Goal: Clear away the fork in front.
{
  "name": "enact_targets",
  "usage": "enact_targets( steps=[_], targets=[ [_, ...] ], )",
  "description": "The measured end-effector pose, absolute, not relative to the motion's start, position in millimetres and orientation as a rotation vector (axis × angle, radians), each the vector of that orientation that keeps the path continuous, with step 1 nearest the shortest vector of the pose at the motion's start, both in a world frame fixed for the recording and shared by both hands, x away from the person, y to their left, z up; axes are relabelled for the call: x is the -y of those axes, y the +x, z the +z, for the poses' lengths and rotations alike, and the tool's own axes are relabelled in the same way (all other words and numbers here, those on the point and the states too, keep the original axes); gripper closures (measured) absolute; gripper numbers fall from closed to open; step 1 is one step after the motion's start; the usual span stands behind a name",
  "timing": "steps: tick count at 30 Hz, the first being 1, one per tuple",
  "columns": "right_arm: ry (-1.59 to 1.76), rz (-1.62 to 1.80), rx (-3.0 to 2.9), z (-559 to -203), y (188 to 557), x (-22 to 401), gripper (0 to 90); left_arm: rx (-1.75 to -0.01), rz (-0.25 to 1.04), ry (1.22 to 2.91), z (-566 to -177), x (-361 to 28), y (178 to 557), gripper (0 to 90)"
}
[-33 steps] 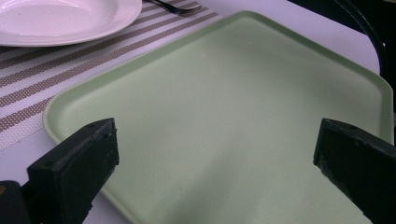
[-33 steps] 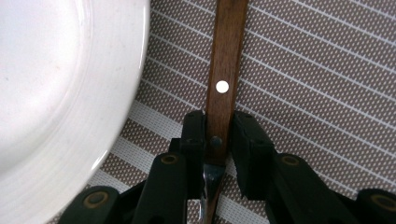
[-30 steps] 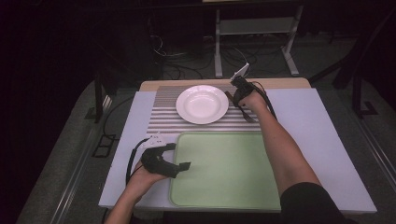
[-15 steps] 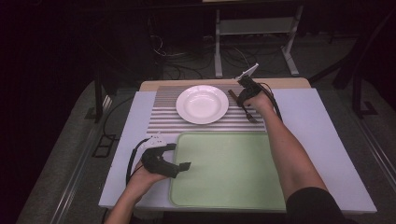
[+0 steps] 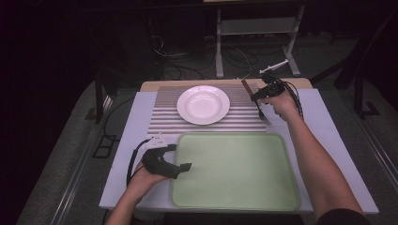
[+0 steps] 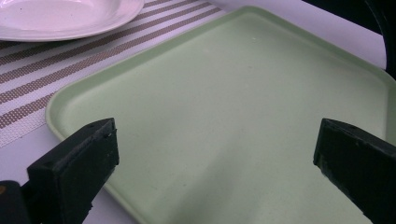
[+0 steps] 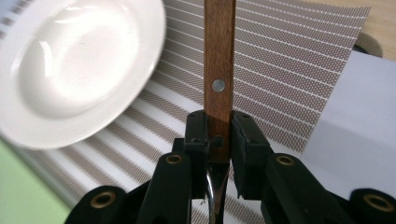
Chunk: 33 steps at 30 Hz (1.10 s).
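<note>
Right tool: the right tool [image 5: 263, 96] is closed tight on a fork [image 5: 259, 104]; its two black jaws pinch the fork on both sides
Fork: it has a brown wooden handle [image 7: 219, 56] with a small round metal pin in it; in the right gripper view the handle sticks up past the jaw tips, and the shiny metal part goes down between the jaws toward the hand
Fork from above: in the high view the handle end points up and away from the hand, and the metal end hangs down below the right tool, over the striped mat [image 5: 164, 112]
Right hand: it holds the right tool up above the far right part of the mat, with the arm reaching in from the bottom
Plate: a white plate [image 5: 203, 104] sits on the mat, near the right tool on its left side, not touching the fork
Left tool: the left tool [image 5: 180, 167] is wide open with nothing between its jaws; it rests low at the left edge of the green tray [image 5: 234, 201]
Tray: in the left gripper view the tray [image 6: 233, 116] lies right in front of the open jaws, flat on the surface [image 5: 324, 126]
Mat and tray: the mat is on the far side of the tray, just beside it
</note>
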State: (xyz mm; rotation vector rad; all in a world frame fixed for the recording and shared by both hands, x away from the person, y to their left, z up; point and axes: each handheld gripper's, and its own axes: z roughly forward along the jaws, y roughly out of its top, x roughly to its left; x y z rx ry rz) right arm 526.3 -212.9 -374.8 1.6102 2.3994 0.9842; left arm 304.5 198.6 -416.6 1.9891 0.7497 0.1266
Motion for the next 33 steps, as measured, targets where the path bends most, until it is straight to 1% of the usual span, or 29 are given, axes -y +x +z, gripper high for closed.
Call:
enact_targets(
  steps=[2,4,7,10,11,12,15,16,17,18,21,22,27,31,33],
  targets=[
    [1.594,0.999,-2.399,-372.1,521.5,215.7,77.0,-0.751,0.125,1.988,-416.7,-198.5,304.6,0.0],
    [1.552,1.054,-2.387,-365.4,507.0,223.7,77.0,-0.748,0.123,1.991,-417.1,-197.9,304.9,0.0],
    [1.527,1.076,-2.38,-361.6,498.0,228.6,77.0,-0.748,0.122,1.994,-417.2,-197.3,304.9,0.0],
    [1.477,1.129,-2.373,-355.7,479.5,236.8,77.0,-0.745,0.124,1.99,-417.0,-196.6,304.6,0.0],
    [1.477,1.129,-2.373,-355.7,479.5,236.8,77.0,-0.745,0.124,1.99,-417.0,-196.6,304.6,0.0],
    [1.452,1.152,-2.371,-353.7,469.5,239.5,76.9,-0.746,0.125,1.986,-416.9,-196.5,304.6,0.0],
    [1.428,1.173,-2.373,-352.4,459.2,241.9,76.9,-0.748,0.125,1.987,-417.1,-196.3,304.7,0.0],
    [1.402,1.199,-2.37,-351.9,449.1,244.1,76.9,-0.747,0.123,1.989,-417.2,-196.0,304.9,0.0],
    [1.402,1.199,-2.37,-351.9,449.1,244.1,76.9,-0.747,0.123,1.989,-417.2,-196.0,304.9,0.0],
    [1.369,1.211,-2.379,-351.5,437.8,245.2,77.0,-0.747,0.125,1.989,-417.2,-195.7,304.8,0.0],
    [1.342,1.218,-2.388,-350.8,429.0,245.7,77.0,-0.748,0.129,1.988,-416.8,-195.5,304.4,0.0],
    [1.318,1.233,-2.386,-350.1,418.5,246.6,76.9,-0.749,0.13,1.986,-416.8,-195.4,304.4,0.0],
    [1.282,1.276,-2.391,-350.8,401.2,247.5,77.0,-0.753,0.133,1.983,-416.4,-194.3,304.5,0.0],
    [1.231,1.313,-2.416,-358.0,378.8,243.9,77.0,-0.752,0.138,1.983,-415.6,-192.7,304.2,0.0],
    [1.213,1.318,-2.429,-360.1,374.7,242.3,77.0,-0.753,0.138,1.979,-415.3,-192.2,304.0,0.0]
  ],
)
